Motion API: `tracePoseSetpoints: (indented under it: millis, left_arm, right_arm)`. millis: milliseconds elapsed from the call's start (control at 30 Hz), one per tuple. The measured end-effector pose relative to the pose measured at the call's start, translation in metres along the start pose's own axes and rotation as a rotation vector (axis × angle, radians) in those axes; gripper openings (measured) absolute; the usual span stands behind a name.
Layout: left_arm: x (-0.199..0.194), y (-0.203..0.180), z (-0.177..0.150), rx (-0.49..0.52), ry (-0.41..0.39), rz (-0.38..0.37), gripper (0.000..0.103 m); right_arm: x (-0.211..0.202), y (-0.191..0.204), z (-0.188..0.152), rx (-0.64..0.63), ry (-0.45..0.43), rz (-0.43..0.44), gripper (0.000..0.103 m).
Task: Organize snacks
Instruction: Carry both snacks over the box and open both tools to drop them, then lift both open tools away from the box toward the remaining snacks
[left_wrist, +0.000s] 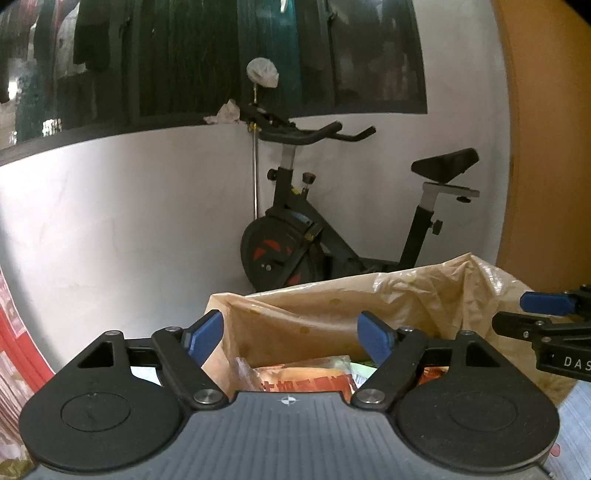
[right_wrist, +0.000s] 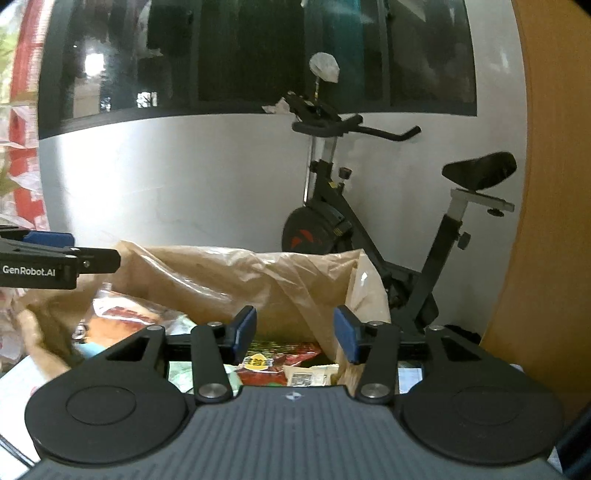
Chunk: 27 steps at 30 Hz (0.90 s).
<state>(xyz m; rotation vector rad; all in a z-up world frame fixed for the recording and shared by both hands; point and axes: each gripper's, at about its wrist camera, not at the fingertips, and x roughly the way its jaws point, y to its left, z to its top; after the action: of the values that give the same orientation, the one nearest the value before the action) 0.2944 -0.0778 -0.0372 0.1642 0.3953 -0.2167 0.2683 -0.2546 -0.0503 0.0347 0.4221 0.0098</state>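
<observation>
Both grippers hover at the mouth of the tan plastic bag (left_wrist: 332, 306), positioned to reach inside. The left gripper (left_wrist: 291, 338) stands wide open and empty; the right gripper (right_wrist: 295, 332) is partly open and empty. Snack packets (right_wrist: 280, 363) lie just below and ahead of the fingers.

SUPPORT: tabletop (right_wrist: 14, 384), pale, only slivers visible at near edges | ON IT: tan plastic bag (right_wrist: 229, 277), open-topped, upright | IN BAG: snack packets (right_wrist: 280, 363), red and orange

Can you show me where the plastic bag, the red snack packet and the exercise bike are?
plastic bag (right_wrist: 229, 273), right wrist view, its crinkled back wall.
red snack packet (right_wrist: 284, 356), right wrist view, its printed front.
exercise bike (left_wrist: 280, 251), left wrist view, its flywheel.
</observation>
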Motion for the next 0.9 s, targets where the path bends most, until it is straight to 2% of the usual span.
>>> tracePoseSetpoints:
  millis: [133,433,667,900]
  left_arm:
    - [-0.019,0.000,-0.001,0.021,-0.027,0.015,0.082]
    - [-0.071,0.013,-0.014,-0.044,-0.068,-0.007,0.082]
    - [-0.103,0.005,-0.050,-0.035,-0.071,-0.037,0.082]
    - [-0.108,0.002,-0.083,-0.029,-0.040,-0.055,0.082]
  right_arm:
    - [-0.021,0.005,-0.004,-0.020,-0.014,0.015,0.053]
    - [-0.066,0.013,-0.024,-0.025,-0.045,0.036,0.053]
    - [-0.089,0.010,-0.047,0.030,-0.054,0.037,0.053]
    - [-0.097,0.015,-0.069,0.025,-0.041,0.043,0.053]
